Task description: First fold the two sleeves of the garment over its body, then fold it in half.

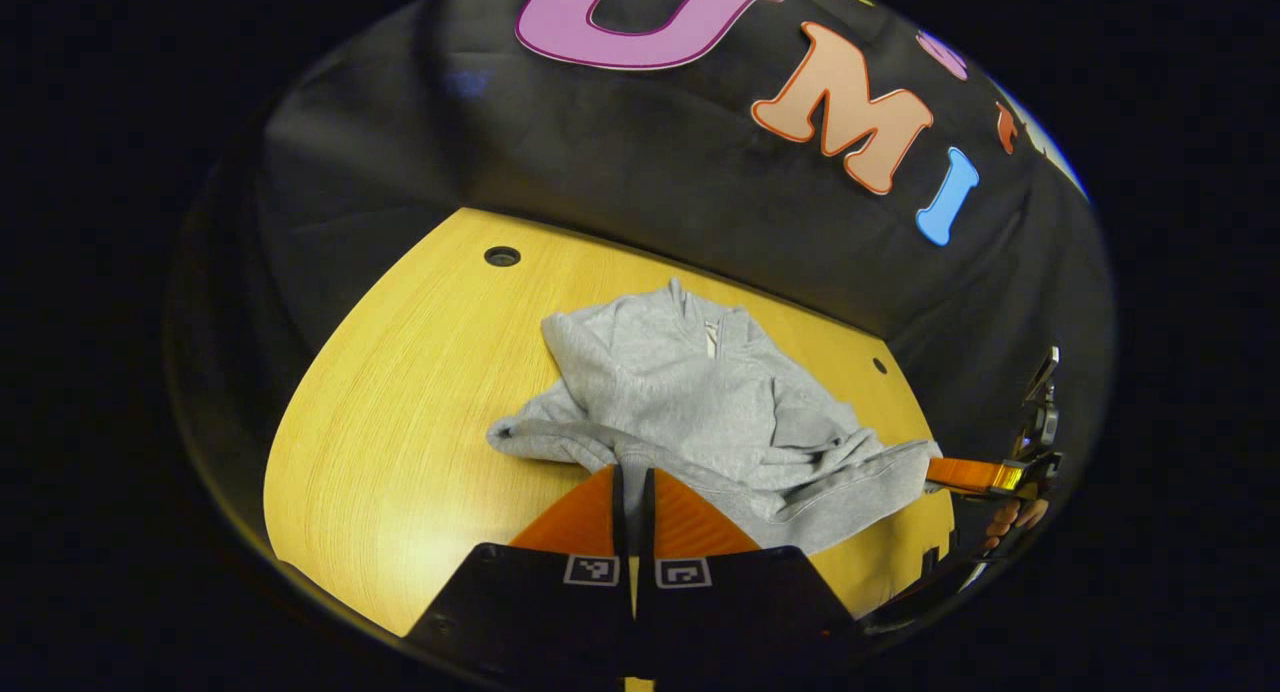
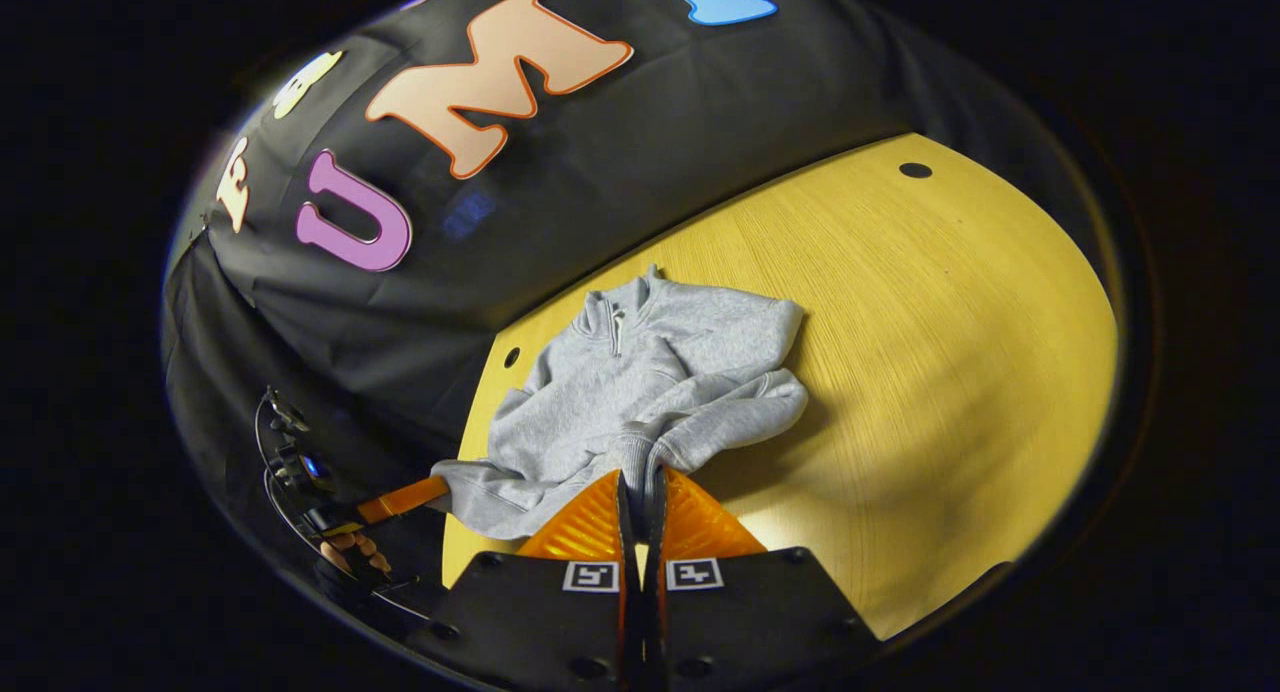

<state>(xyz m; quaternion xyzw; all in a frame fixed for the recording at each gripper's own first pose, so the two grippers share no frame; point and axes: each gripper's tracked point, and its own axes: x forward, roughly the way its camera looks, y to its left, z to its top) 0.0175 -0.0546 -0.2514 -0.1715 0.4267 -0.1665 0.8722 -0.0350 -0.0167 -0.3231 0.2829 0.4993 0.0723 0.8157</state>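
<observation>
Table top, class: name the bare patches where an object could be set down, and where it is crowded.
Bare wood lies on the table between the grey garment and the rim, and again on its other side. Crowded: the near edge, where the left gripper and the right gripper pinch the fabric.
</observation>
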